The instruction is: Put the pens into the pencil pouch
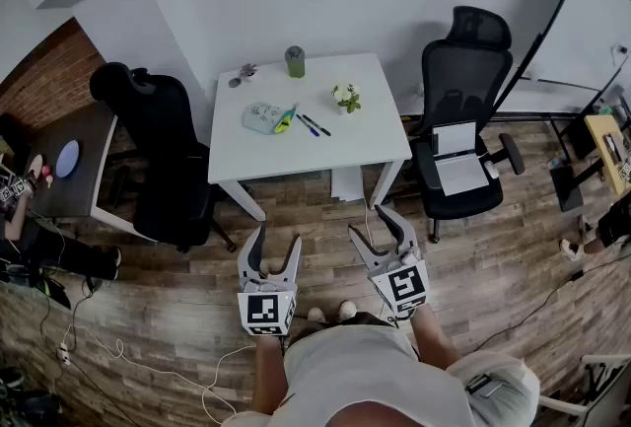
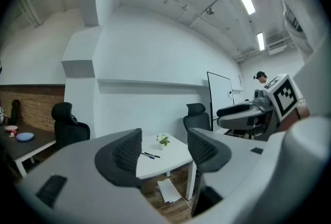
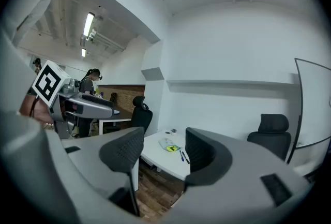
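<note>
Both grippers are held over the wooden plank floor (image 1: 177,317), well short of the white rectangular table (image 1: 380,144), and the jaws of each stand wide apart with nothing clamped between them. In the head view the left gripper (image 1: 277,238) and the right gripper (image 1: 369,223) are seen side by side, and far ahead of their jaws the pale patterned pencil pouch (image 1: 260,116) lies on the tabletop with a yellow-green object (image 1: 284,120) at its edge and the two dark pens (image 1: 314,125) just beside it, outside the pouch. Only this view shows the grey-green cylindrical container (image 1: 295,61) at the table's far edge. In the left gripper view the pens and the small white-potted plant (image 2: 163,139) are framed in the gap between the jaws, while the pouch is hidden behind the left-hand jaw; the right gripper with its marker cube is seen off to the right. In the right gripper view the pouch and pens appear in the gap, and the plant is covered by the right-hand jaw. A black office chair (image 1: 158,149) stands to the left of the table and a second black office chair (image 1: 461,109) to its right, and white sheets of paper (image 1: 347,183) lie on the floor beneath it.
</note>
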Tool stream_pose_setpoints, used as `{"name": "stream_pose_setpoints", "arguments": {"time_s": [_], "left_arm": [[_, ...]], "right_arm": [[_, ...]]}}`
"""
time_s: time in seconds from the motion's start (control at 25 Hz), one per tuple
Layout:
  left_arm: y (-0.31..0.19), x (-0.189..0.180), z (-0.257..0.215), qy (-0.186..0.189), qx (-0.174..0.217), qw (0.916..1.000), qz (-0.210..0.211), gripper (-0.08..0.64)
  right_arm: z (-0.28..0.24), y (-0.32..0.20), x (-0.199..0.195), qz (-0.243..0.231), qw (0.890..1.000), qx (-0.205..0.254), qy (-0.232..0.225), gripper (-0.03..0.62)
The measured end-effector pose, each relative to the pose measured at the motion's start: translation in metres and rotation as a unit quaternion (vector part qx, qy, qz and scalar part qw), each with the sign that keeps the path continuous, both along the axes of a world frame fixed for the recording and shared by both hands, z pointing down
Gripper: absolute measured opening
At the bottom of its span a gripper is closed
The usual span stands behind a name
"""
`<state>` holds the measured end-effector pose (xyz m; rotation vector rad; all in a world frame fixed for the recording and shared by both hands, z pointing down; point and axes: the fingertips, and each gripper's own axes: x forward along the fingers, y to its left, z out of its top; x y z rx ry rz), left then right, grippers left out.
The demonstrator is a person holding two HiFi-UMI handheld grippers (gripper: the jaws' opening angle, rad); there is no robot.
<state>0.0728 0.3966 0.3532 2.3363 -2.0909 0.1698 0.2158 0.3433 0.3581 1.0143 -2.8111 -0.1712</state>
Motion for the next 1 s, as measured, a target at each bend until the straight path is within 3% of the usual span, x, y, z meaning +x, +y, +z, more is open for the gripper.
{"name": "stream_pose_setpoints", "arguments": {"time_s": [0.24,0.48,1.0], "left_arm": [[0.000,0.019,0.002,-0.003,0.002,0.9999,-0.011,0.273],[-0.019,0.015,0.006,-0.003,0.004,0.9998,-0.017,0.273],[-0.113,-0.046,0.008,-0.002,0.005,1.0000,-0.008,0.272]], "right_arm": [[0.005,-0.009,0.016,0.003,1.000,-0.009,-0.015,0.244],[0.013,-0.026,0.011,-0.004,1.000,-0.011,-0.012,0.245],[0.015,-0.115,-0.049,0.000,1.000,-0.009,0.009,0.245]]}}
